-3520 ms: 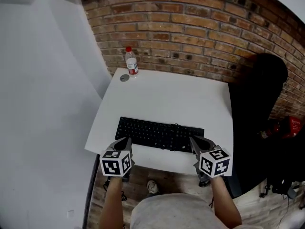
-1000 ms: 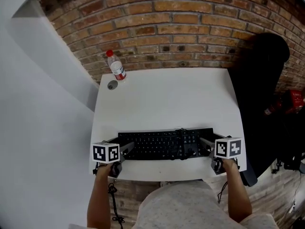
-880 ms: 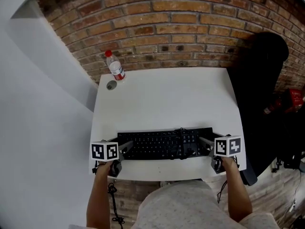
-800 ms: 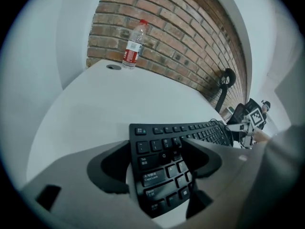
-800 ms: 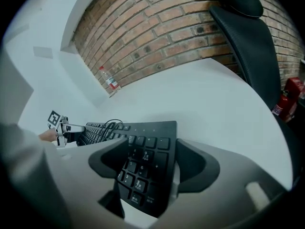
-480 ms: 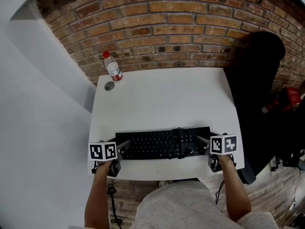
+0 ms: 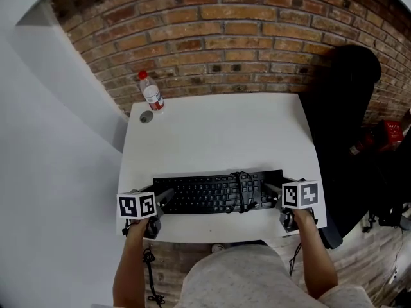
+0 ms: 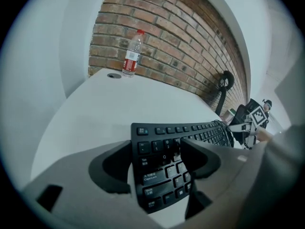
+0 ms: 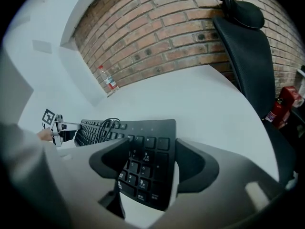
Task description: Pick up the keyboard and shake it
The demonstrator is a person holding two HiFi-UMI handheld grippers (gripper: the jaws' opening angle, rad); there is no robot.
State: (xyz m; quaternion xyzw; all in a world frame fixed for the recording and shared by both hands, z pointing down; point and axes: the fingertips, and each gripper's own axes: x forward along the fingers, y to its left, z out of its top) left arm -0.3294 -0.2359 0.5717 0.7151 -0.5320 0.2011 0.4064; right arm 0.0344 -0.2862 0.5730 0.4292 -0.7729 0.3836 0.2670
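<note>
The black keyboard lies flat on the white tabletop, along its near edge, keys up; a black cable loops over the keys right of the keyboard's middle; the left gripper sits at the keyboard's left end and the right gripper at its right end, each held in a hand at the tabletop's front edge. In the left gripper view, the fingers are spread with the keyboard's left end between them; one finger lies over the keys, and a thin strip of white tabletop shows between the other finger and the keyboard's edge. In the right gripper view, the fingers are likewise spread around the keyboard's number-pad end, with a pale sliver showing between the right-hand finger and the keyboard's edge; neither pair is visibly pressed onto it. Well beyond the keyboard's left end, at the tabletop's far corner against the brick wall, stands a clear water bottle with a red cap, upright; a small grey disc lies just beside it, on the keyboard's side. Past the keyboard's right end, off the tabletop, stands a black office chair; a red object shows farther out behind the chair.
</note>
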